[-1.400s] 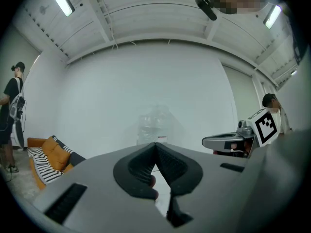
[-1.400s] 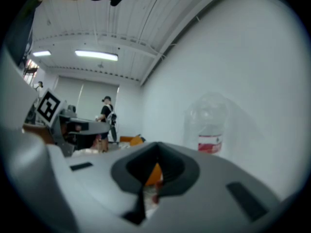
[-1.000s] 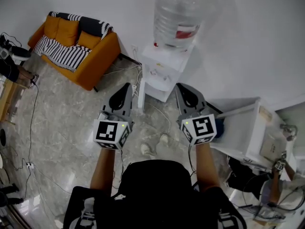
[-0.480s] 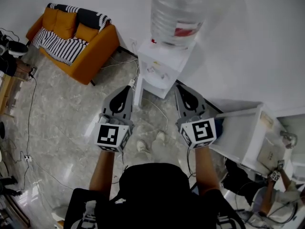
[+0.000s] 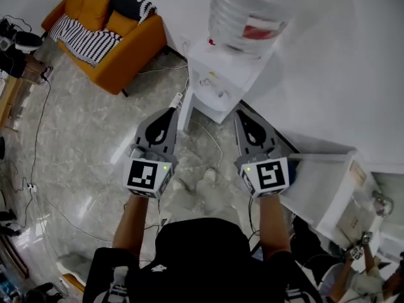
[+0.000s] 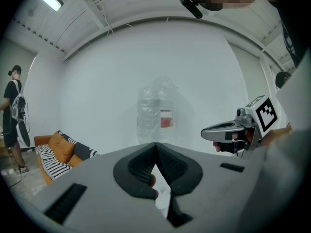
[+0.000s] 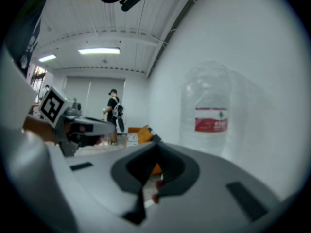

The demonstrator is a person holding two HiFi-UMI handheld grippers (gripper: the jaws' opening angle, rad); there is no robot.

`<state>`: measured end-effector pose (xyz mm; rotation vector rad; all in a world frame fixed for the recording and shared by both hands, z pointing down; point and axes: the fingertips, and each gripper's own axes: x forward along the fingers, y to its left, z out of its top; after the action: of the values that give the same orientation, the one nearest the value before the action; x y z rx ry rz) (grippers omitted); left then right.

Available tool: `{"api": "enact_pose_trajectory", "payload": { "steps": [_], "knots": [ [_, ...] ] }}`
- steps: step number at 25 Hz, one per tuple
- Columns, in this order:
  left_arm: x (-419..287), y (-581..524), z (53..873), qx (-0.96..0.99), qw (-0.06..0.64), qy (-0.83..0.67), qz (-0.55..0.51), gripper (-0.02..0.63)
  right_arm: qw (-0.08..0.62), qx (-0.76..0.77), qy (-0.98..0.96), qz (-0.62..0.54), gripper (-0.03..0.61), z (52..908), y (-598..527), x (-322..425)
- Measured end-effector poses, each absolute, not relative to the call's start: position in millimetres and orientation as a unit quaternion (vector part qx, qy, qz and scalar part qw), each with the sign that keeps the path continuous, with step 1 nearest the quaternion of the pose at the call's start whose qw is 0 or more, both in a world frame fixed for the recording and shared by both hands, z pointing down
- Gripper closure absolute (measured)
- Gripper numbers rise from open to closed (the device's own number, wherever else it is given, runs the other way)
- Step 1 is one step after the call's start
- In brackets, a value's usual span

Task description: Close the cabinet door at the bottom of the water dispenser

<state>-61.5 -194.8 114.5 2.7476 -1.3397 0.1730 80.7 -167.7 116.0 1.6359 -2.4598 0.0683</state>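
Both forearms outstretched, parallel, near level. Left gripper point(image 5: 171, 110) and right gripper point(image 5: 243, 114): grey plastic jaws pressed together, nothing between. Both sit lower than a second ago. White boxy water dispenser point(image 5: 222, 81), clear ribbed bottle point(image 5: 252, 11) on top, stands just beyond the tips on glossy marbled floor point(image 5: 88, 144). Its cabinet door is indistinct from above.

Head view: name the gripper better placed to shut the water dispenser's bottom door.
Left, probably: the left gripper points beside the edge of the open white cabinet door; the right gripper is farther from it.
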Motion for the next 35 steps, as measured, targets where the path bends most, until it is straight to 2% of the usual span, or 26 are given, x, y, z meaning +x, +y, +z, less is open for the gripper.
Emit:
{"api": "enact_pose_trajectory", "payload": {
  "steps": [13,35],
  "knots": [
    [-56,-205,190,0.898,0.055,-0.432,0.063,0.606,0.088,0.558,-0.823,0.055,0.545,201,-183,81],
    [-57,-228,388,0.909,0.065,-0.406,0.071,0.606,0.094,0.571,-0.813,0.064,0.545,387,-204,80]
  ]
}}
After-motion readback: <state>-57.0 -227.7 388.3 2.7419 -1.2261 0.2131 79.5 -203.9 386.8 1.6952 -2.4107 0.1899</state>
